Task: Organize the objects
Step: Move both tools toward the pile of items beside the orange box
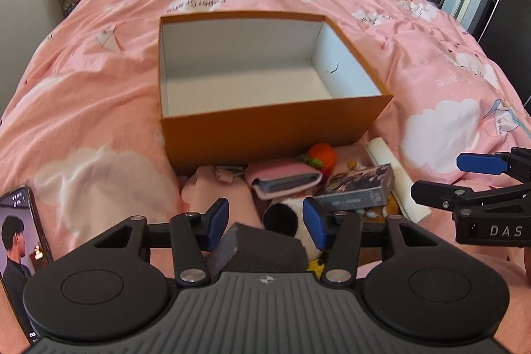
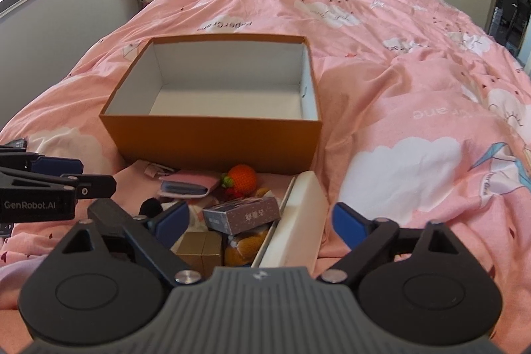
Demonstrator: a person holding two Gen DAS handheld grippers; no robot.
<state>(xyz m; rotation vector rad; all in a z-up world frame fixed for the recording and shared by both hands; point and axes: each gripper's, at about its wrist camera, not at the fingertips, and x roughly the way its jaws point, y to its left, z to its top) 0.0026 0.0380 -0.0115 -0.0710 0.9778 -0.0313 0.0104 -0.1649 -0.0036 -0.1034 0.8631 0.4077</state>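
Right gripper [image 2: 260, 223] gapes empty; left gripper [image 1: 265, 221] half-open, empty. Card box [image 2: 242, 214] at twelve o'clock: light, stiff—pinch its long sides.

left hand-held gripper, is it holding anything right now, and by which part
Nothing is held. The left hand-held gripper hangs open above the pile in front of the orange box, its pads clear of the black-and-white plush below.

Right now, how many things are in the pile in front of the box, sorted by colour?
Orange: 1, the knitted strawberry
Pink: 1, the wallet
Grey: 1, the card box
Gold: 1, the gold box
Black and white: 1, the plush
Yellow-brown: 1, the knitted toy
Total: 6 that I can tell apart; others may be hidden.
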